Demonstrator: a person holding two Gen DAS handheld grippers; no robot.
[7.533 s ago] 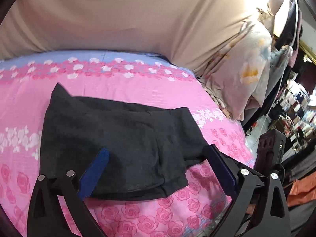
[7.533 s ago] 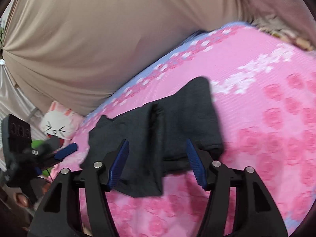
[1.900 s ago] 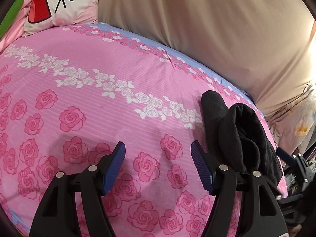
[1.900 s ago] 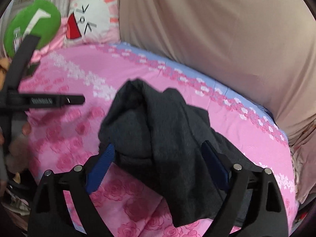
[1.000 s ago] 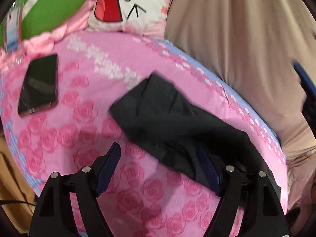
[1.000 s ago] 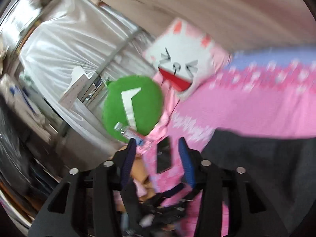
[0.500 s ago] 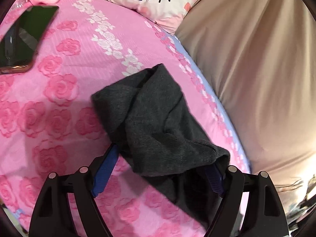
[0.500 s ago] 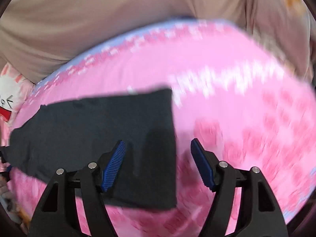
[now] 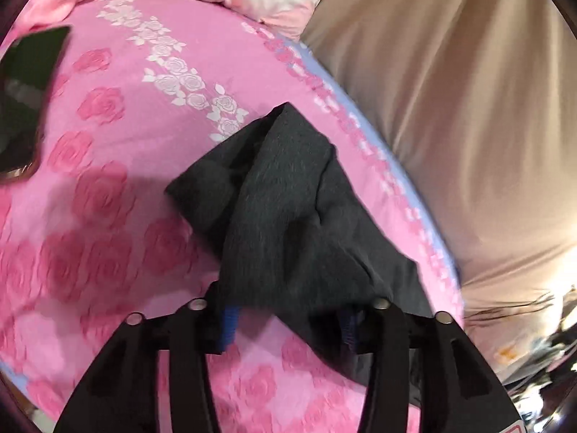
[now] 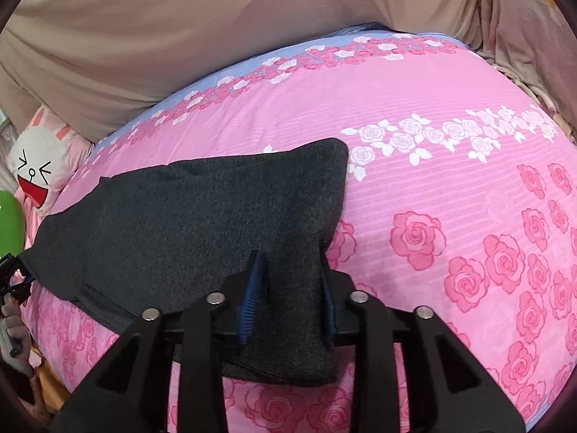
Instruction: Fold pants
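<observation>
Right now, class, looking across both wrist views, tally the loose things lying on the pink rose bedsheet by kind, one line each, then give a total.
Dark grey pants: 1
Black smartphone: 1
Cartoon rabbit cushion: 1
Green cushion, only partly in view: 1
Total: 4

Dark pants (image 9: 288, 209) cover most of the left gripper's (image 9: 288, 321) blue fingertips (image 9: 229, 324).
</observation>
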